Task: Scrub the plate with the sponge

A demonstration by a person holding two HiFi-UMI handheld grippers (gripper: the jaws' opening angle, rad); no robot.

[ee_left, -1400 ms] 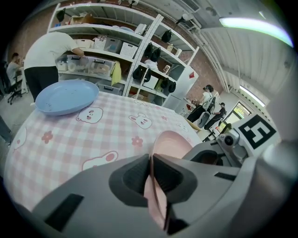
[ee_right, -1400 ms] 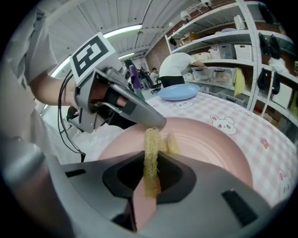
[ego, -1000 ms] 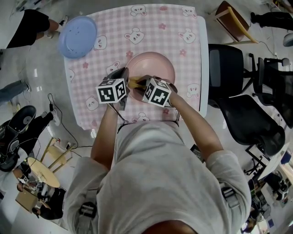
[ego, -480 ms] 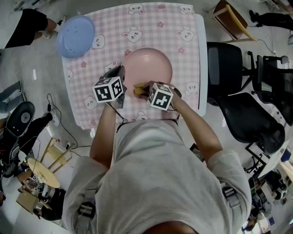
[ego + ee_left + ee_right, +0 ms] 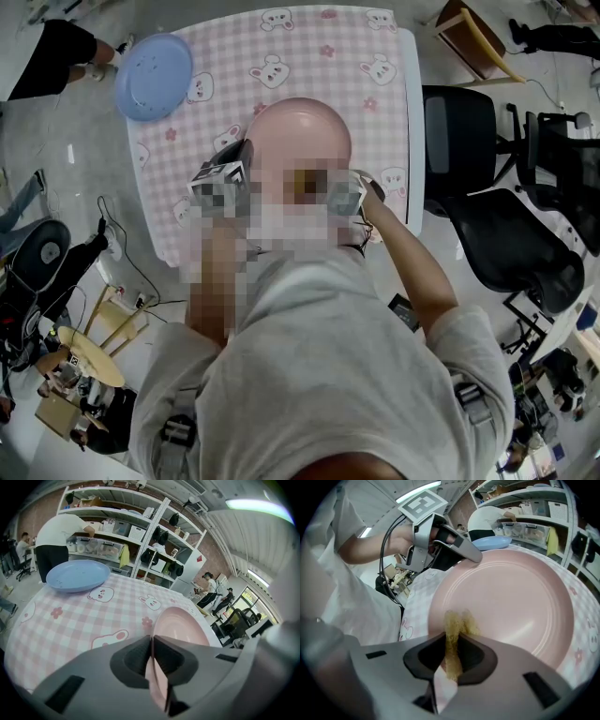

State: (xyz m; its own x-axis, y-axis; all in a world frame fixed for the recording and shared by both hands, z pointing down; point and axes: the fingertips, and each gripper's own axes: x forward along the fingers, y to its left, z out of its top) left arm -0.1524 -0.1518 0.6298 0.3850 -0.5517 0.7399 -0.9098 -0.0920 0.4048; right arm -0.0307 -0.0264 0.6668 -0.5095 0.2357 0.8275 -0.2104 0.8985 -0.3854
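Firmly, the left gripper (image 5: 151,665) pinched the rim of the pink plate (image 5: 302,127) between its fingers, near the middle of the surface (image 5: 366,56). The right gripper (image 5: 451,663) had its fingers closed on the yellow sponge (image 5: 454,625), which touched the plate's near part. A blue plate (image 5: 155,64) lay at the far left corner.

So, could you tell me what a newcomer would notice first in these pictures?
The pink plate, at the middle of the bunny-print checked cloth, has its rim clamped by the left gripper. The right gripper holds a yellow sponge at the plate's face. A blue plate lies at the cloth's far left corner.
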